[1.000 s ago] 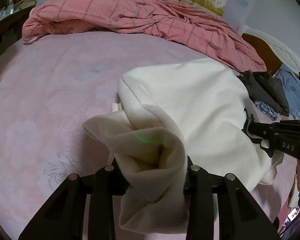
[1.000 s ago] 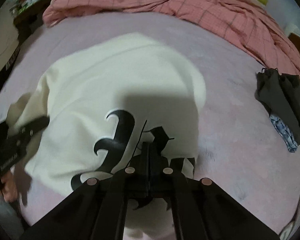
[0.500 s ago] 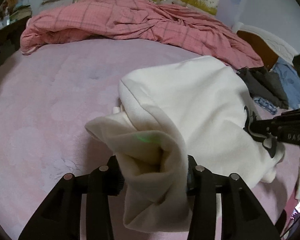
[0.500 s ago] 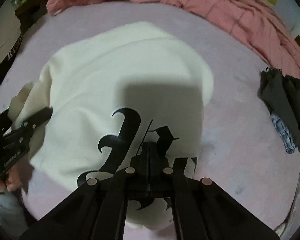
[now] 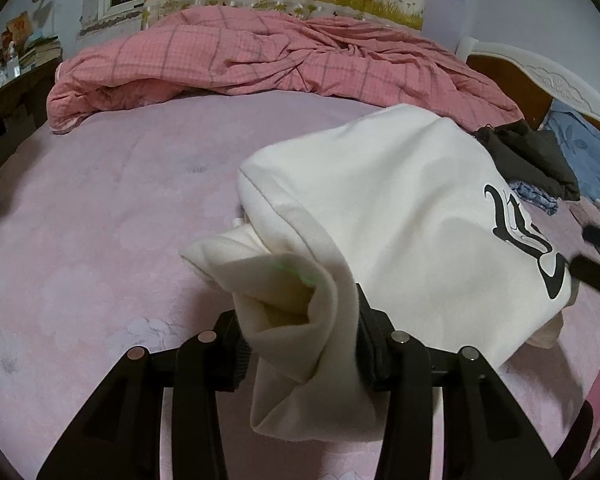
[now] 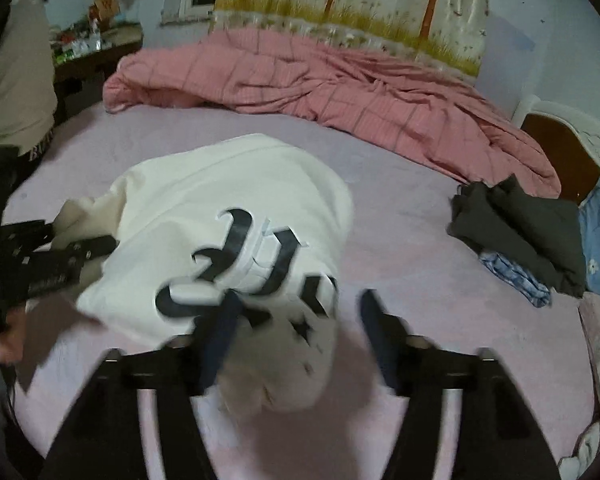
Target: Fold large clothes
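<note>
Bedsheet [image 5: 100, 240] bears sweatshirt [image 5: 380, 200], left fingers [image 5: 236, 344] gripping it, right fingers [image 6: 220, 332] just opened.

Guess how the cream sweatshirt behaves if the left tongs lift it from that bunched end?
Likely floppy: the cream sweatshirt already drapes and bunches in soft folds over the left tongs. Probably thick and fairly weighty for cloth, judging by its rounded folds. Unlikely to slip, but the free end near the right tongs would sag.
</note>
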Available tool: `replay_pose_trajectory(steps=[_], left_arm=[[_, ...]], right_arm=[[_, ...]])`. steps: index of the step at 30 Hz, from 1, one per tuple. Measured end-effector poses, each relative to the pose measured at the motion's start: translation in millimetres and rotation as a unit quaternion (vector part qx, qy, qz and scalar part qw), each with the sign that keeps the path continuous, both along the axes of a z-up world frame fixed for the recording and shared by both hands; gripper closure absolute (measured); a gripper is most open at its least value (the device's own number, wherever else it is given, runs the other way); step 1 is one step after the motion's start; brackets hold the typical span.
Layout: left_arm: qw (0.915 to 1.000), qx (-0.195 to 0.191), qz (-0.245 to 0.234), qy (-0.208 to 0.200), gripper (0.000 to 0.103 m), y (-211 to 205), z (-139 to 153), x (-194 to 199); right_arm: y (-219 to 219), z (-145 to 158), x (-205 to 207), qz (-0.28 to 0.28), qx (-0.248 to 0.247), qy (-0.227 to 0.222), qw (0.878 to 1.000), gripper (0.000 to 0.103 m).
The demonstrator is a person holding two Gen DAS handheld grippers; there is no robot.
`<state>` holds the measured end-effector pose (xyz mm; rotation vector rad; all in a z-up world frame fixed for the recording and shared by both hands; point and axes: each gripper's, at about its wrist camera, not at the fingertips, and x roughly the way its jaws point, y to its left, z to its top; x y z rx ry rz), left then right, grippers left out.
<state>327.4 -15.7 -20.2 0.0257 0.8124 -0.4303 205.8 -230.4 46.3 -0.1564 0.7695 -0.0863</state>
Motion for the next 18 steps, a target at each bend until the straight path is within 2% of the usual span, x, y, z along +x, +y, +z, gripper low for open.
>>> replay_pose_trajectory(steps=[4, 7, 9, 10, 11, 13, 15, 18], left_arm=[[0.9999, 0.009, 0.001, -0.006, 0.06, -1.2, 1.5, -2.2], [1.0, 0.005, 0.004, 0.0, 0.059, -0.9, 0.6, -2.7], [1.0, -0.002, 0.005, 0.004, 0.057, 0.4, 0.4, -1.2], [0.9999, -0.004, 0.007, 0.006, 0.056, 1.3, 0.2, -0.5], [0.9999, -0.005, 0.009, 0.008, 0.055, 1.6, -0.3, 0.4], [0.9998, -0.01, 0.012, 0.013, 0.054, 2.6, -1.3, 1.3], [0.9995, -0.017, 0.016, 0.019, 0.05, 6.0, -2.3, 2.9], [0.9984, -0.032, 0.03, 0.034, 0.037, 13.7, -4.8, 8.4]], right_arm=[[-12.5, -9.1, -22.4, 0.009, 0.004, 0.005, 1.0, 0.029], [-10.8, -31.0, -27.1, 0.03, -0.055, 0.036, 0.997, 0.03], [-3.6, -44.7, -27.9, 0.022, -0.111, 0.031, 0.993, 0.03], [-1.0, -50.3, -26.9, 0.019, -0.121, 0.03, 0.992, 0.03], [-0.5, -52.5, -23.9, 0.028, -0.11, 0.029, 0.993, 0.037], [0.8, -54.3, -16.4, 0.039, -0.082, 0.027, 0.996, 0.041], [2.7, -54.3, -12.6, 0.046, -0.077, 0.014, 0.996, 0.041], [4.9, -54.3, -5.1, 0.057, -0.073, 0.0, 0.996, 0.041]])
